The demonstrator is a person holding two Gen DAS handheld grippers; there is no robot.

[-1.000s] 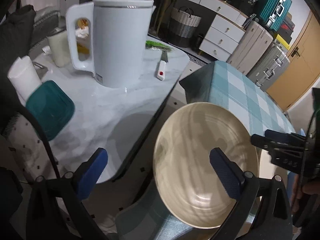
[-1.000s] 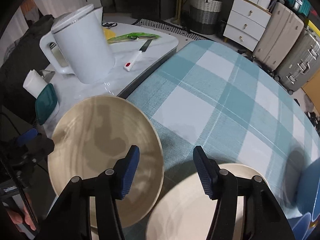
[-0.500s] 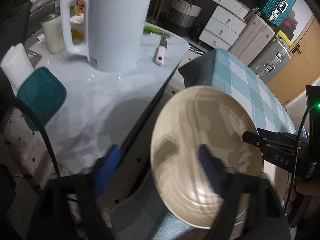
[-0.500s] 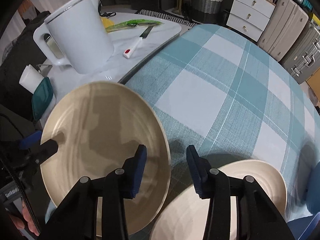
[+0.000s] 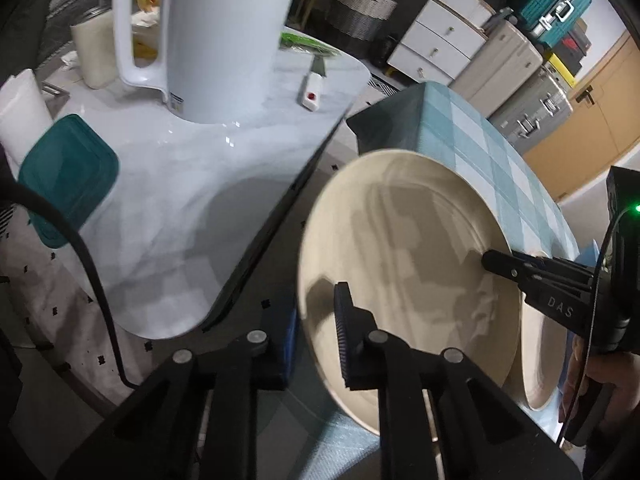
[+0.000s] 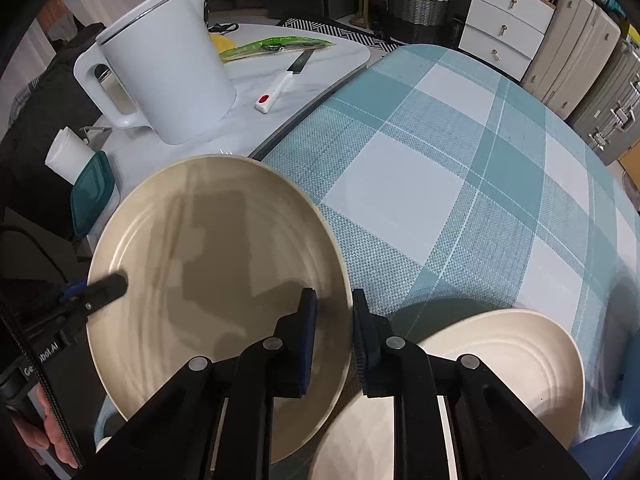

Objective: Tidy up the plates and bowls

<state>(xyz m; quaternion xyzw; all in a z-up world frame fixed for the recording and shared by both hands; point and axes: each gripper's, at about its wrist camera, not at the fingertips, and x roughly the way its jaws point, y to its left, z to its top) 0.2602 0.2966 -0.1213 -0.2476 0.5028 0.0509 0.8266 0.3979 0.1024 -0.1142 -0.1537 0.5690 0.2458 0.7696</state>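
Both grippers grip the same beige plate (image 6: pixel 208 264) by opposite sides of its rim. The left gripper (image 5: pixel 316 320) has just been closing its jaws, and now they are narrow with the plate's near-left rim between the pads. In the right wrist view this gripper reaches in from the left, with one black finger lying on the plate's inner face. The right gripper (image 6: pixel 334 332) has also just been closing; its jaws stand narrow and pinch the plate's right rim, one pad inside the plate and the other outside.

The plate sits at the left edge of the tabletop with the blue-green checked cloth (image 6: pixel 440 168) and hangs partly over that edge. It looks a little tilted, but I cannot tell if it is lifted off the cloth. A second, lighter plate (image 6: pixel 500 364) lies on the cloth just beside it, to the right, under the right gripper.

On the neighbouring white marble tabletop (image 5: pixel 192 184) stand a white kettle (image 6: pixel 168 76), a knife with a white handle (image 6: pixel 280 84), a teal lid (image 5: pixel 66 176) and a white paper roll (image 5: pixel 20 116).
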